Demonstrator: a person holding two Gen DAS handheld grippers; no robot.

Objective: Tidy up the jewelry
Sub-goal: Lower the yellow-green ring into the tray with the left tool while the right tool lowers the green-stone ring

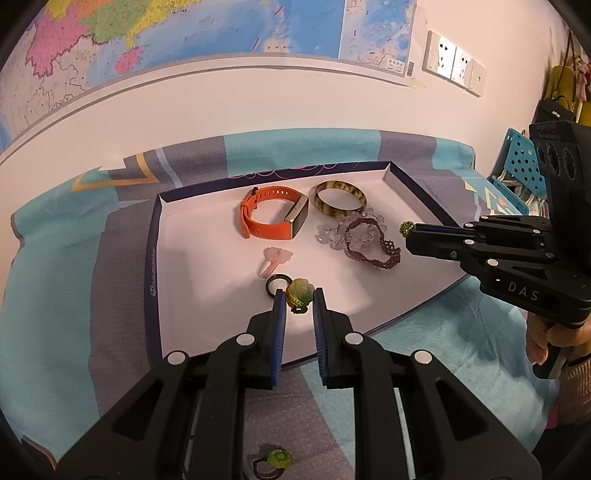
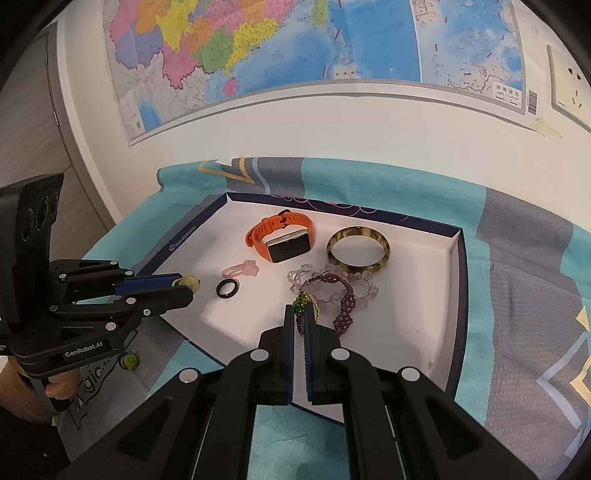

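Nearest the left camera, on the patterned cloth (image 1: 55,295) below the left tongs (image 1: 299,295), a green bead ring (image 1: 275,459) lying loose outside the tray. Left tongs partly apart over the tray's near edge, a green flower-shaped ring (image 1: 298,293) between the tips, touching the left pad; firm clamp cannot be told. Right tongs (image 2: 302,314) nearly together, clamped on a small dark-green beaded piece (image 2: 301,302) at the tips, over the tray's near-right part. Just past the left tips, a black ring (image 1: 276,283) flat on the white tray (image 1: 177,258). Beyond it, a pink ring (image 1: 275,260), long axis slanting near-left to far-right. Toward the right, a purple beaded bracelet (image 1: 373,240) lying across a clear crystal bracelet (image 1: 334,234). Farther back, an orange smartwatch (image 1: 273,218) on its side, strap looped, face toward the right, beside a brown mottled bangle (image 1: 340,197) lying flat. Farthest, a map (image 1: 184,33) on the wall.
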